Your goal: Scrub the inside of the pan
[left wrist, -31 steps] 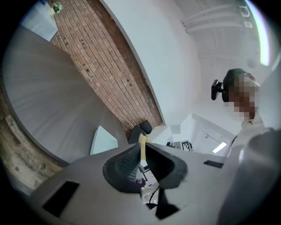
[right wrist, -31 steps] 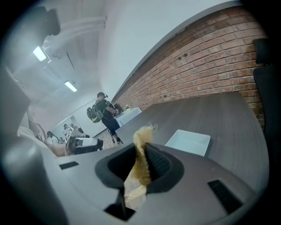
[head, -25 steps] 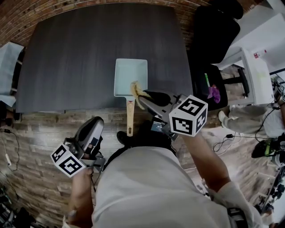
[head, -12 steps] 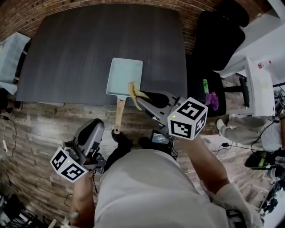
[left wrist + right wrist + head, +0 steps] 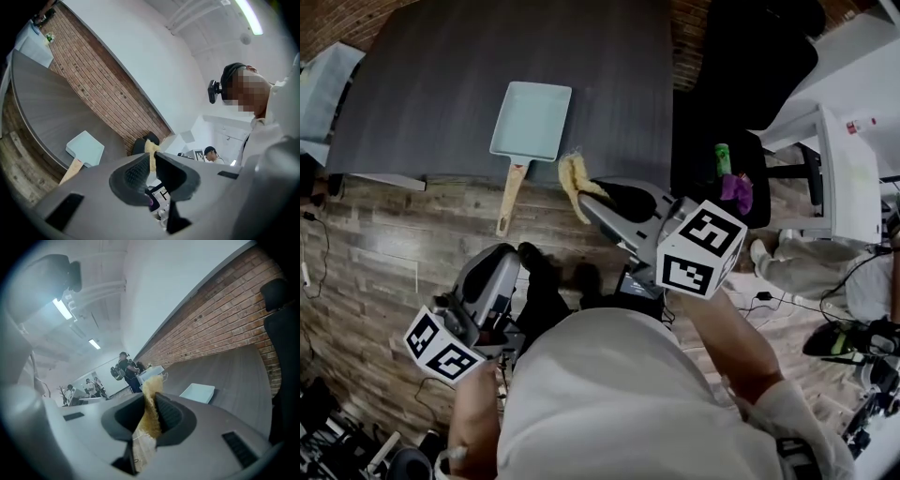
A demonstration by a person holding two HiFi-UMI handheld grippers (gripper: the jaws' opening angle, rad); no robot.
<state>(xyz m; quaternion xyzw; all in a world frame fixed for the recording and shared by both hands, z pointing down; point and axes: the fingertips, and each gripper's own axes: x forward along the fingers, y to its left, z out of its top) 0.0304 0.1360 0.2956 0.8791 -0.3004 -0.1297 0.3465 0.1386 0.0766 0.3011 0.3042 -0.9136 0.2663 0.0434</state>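
Note:
The pale blue rectangular pan (image 5: 532, 120) lies on the dark table (image 5: 441, 84), its wooden handle (image 5: 510, 194) sticking out over the front edge. My right gripper (image 5: 584, 201) is shut on a yellow scrub pad (image 5: 573, 182). It hangs over the floor, right of the handle and apart from the pan. In the right gripper view the scrub pad (image 5: 150, 411) stands between the jaws, with the pan (image 5: 198, 393) beyond it. My left gripper (image 5: 500, 259) is low by the person's left side, its jaws together with nothing in them. The left gripper view shows the pan (image 5: 85, 148) far off.
A black office chair (image 5: 750, 56) stands at the table's right end, with a green bottle (image 5: 721, 157) and a purple object (image 5: 735, 191) on a dark seat. A white desk (image 5: 848, 159) is further right. Wood floor lies below me, and people stand far off.
Both grippers have drawn back from the table. The scrub pad, which was at the pan's near edge, now hangs over the floor. The pan sits farther up and left in the head view.

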